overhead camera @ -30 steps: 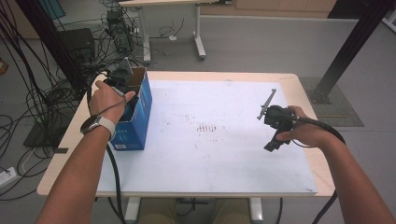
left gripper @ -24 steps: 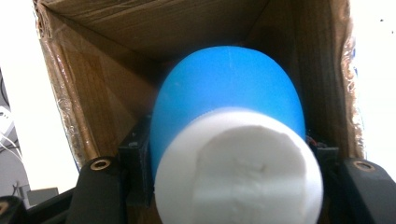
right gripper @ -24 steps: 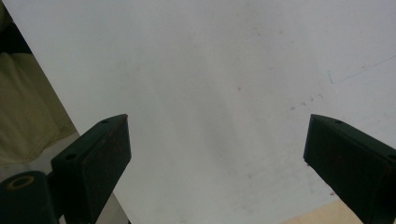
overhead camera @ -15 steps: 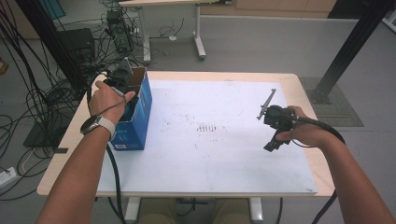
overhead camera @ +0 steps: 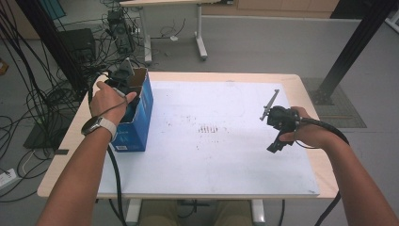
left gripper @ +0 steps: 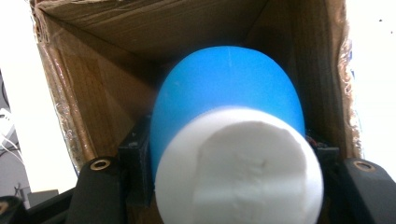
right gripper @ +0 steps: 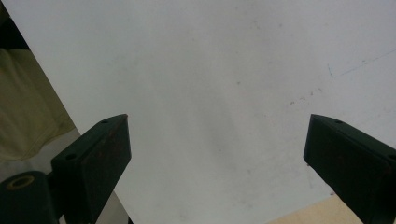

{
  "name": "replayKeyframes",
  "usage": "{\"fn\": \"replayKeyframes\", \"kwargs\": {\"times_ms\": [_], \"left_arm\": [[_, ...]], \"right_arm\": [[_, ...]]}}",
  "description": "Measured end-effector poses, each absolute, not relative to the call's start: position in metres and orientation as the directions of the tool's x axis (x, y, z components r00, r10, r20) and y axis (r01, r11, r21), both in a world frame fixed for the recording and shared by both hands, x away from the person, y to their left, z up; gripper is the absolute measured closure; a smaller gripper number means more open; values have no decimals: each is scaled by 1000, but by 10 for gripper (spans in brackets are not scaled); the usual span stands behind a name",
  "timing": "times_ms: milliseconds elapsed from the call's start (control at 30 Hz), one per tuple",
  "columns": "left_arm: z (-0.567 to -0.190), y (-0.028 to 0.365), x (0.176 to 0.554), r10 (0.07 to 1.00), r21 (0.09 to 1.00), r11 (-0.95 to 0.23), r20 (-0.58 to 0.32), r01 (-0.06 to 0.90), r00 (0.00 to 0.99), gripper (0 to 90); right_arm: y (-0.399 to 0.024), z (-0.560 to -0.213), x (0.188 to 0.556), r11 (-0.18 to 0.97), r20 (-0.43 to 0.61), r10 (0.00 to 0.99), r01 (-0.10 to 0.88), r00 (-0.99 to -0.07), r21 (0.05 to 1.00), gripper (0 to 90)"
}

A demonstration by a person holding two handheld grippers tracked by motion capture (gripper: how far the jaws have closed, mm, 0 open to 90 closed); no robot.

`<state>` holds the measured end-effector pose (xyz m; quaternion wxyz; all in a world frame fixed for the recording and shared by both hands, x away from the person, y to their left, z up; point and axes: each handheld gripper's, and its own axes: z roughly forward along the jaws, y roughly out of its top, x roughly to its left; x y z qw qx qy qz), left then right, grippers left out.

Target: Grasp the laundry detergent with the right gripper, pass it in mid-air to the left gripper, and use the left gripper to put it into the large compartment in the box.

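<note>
Your left gripper (left gripper: 219, 186) is clamped on one blue-and-white object (left gripper: 229, 140) inside the single cardboard box (overhead camera: 136, 110). Your right gripper (right gripper: 217, 154) hangs over the white table (overhead camera: 226, 155), jaws apart, holding nothing.

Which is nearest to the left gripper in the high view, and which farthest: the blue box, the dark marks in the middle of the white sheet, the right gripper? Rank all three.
1. blue box, right under the left gripper at the table's left edge.
2. dark marks, mid-sheet.
3. right gripper, far right side.
</note>
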<state>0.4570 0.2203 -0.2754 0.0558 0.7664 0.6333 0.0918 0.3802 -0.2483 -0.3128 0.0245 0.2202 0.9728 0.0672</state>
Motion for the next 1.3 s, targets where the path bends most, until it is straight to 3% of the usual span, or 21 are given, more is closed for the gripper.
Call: {"fn": "replayKeyframes", "kwargs": {"times_ms": [1000, 1300], "left_arm": [[-276, 220, 458, 979, 213, -202, 68, 956, 192, 370], [-276, 222, 457, 979, 218, -201, 78, 955, 188, 283]], "right_arm": [[-248, -315, 381, 893, -14, 433, 427, -901, 140, 73], [-247, -315, 381, 896, -15, 429, 423, -903, 136, 72]]}}
